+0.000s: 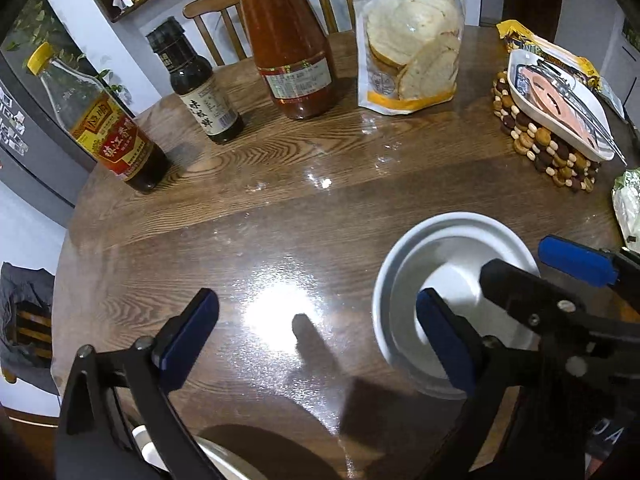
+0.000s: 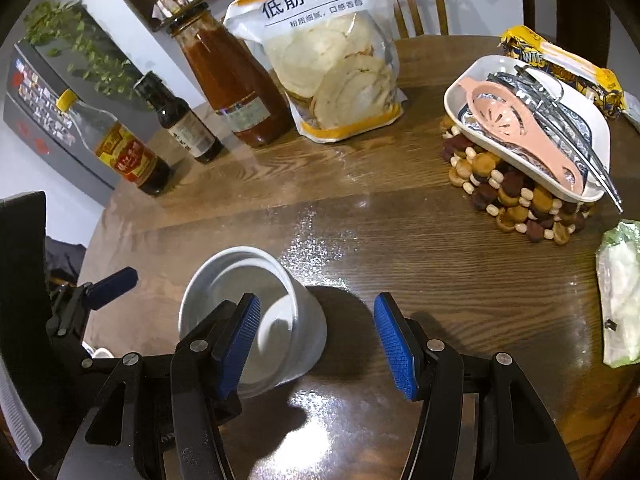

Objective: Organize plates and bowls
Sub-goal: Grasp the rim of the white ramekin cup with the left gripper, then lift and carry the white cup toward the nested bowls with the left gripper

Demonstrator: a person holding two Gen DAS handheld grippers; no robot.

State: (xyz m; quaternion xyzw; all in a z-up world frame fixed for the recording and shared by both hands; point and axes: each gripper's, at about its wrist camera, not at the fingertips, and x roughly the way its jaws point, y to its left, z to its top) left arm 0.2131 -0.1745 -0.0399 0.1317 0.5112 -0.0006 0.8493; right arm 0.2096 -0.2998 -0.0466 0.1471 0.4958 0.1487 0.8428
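A white bowl (image 1: 448, 268) (image 2: 256, 280) stands on the round wooden table (image 1: 280, 208), with a second white bowl nested inside it. My left gripper (image 1: 318, 320) is open and empty; its right finger (image 1: 444, 340) overlaps the bowl's near rim in view. My right gripper (image 2: 316, 344) is open and empty; its left finger (image 2: 238, 344) is over the bowl and its right finger (image 2: 396, 348) is over bare table beside the bowl. A white plate's rim (image 1: 224, 460) shows at the bottom edge under my left gripper.
At the back stand a vinegar bottle (image 1: 100, 120), a dark sauce bottle (image 1: 196, 84), a red sauce bottle (image 1: 288, 40) and a flour bag (image 1: 412, 32). At the right, a white dish with utensils (image 2: 532, 128) sits on a beaded trivet (image 2: 516, 196). A plastic bag (image 2: 620, 292) lies at the right edge.
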